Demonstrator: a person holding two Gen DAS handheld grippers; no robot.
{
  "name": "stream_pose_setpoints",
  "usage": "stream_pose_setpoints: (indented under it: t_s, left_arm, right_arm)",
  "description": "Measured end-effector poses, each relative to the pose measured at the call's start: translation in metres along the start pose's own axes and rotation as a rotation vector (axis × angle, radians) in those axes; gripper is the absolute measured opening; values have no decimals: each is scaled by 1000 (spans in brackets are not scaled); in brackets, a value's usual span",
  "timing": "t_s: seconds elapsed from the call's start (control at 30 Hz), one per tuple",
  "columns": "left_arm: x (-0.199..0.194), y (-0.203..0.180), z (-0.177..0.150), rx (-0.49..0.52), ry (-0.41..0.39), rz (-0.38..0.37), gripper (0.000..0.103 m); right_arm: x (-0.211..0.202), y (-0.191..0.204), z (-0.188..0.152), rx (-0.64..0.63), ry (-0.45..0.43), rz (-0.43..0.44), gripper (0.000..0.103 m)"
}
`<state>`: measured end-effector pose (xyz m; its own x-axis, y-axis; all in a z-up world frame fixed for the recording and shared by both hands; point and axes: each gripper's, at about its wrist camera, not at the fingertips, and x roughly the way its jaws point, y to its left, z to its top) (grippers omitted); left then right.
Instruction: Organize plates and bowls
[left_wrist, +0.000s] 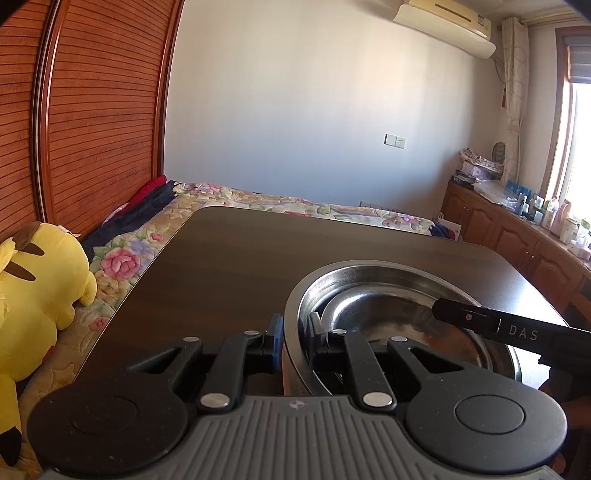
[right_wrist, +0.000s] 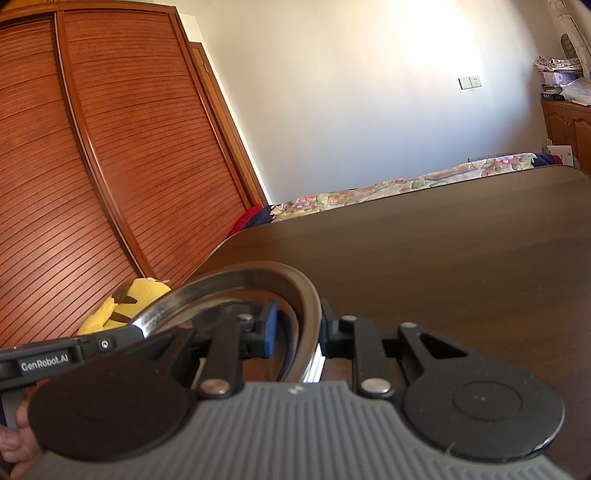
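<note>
Grippers both pinch rims: my left gripper (left_wrist: 295, 339) clamps the steel bowl (left_wrist: 369, 291) on the table (left_wrist: 229, 258), my right gripper (right_wrist: 295, 328) its opposite rim.

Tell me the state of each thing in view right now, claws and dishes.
Left claw: shut on the steel bowl's near rim.
Right claw: shut on the same bowl's rim.
Steel bowl: upright on the table, a smaller steel dish nested inside.
Smaller dish: upright, looks empty.
Table: bears the dishes.

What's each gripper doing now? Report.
Left gripper: shut on the bowl rim.
Right gripper: shut on the bowl rim, opposite side.
</note>
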<state>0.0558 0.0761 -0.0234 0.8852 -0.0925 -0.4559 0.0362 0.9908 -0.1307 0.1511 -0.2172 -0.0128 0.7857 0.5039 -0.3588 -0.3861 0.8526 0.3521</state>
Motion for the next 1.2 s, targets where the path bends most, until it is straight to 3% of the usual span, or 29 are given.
stream_pose_setpoints:
  t_s: [0.33, 0.53, 0.6, 0.67, 0.8, 0.87, 1.0, 1.07, 1.2]
  left_arm:
    - [-2, -4, -1, 4, -8, 1, 15]
    - [-2, -5, 0, 13, -11, 20, 24]
    - [-4, -7, 1, 18, -15, 27, 29]
    - [-5, -8, 3, 24, -21, 21, 43]
    - [-6, -14, 8, 54, -24, 23, 47]
    - [-8, -17, 10, 64, -32, 21, 55]
    - [-13, -24, 15, 87, -45, 19, 61]
    - [-16, -28, 18, 95, -52, 19, 70]
    - [-22, -35, 23, 111, -71, 11, 80]
  right_arm:
    - [1, 2, -1, -36, -9, 0, 25]
    - [-3, 4, 1, -77, -32, 1, 32]
    - [-6, 4, 3, -88, -38, -5, 33]
    - [-9, 3, 4, -91, -41, -4, 33]
    - [-17, 0, 8, -97, -56, -12, 34]
    - [-22, -1, 10, -99, -68, -17, 35]
    - [-33, -2, 17, -108, -90, -21, 36]
    - [-37, -1, 20, -122, -97, -26, 38]
    - [-47, 0, 25, -135, -104, -41, 51]
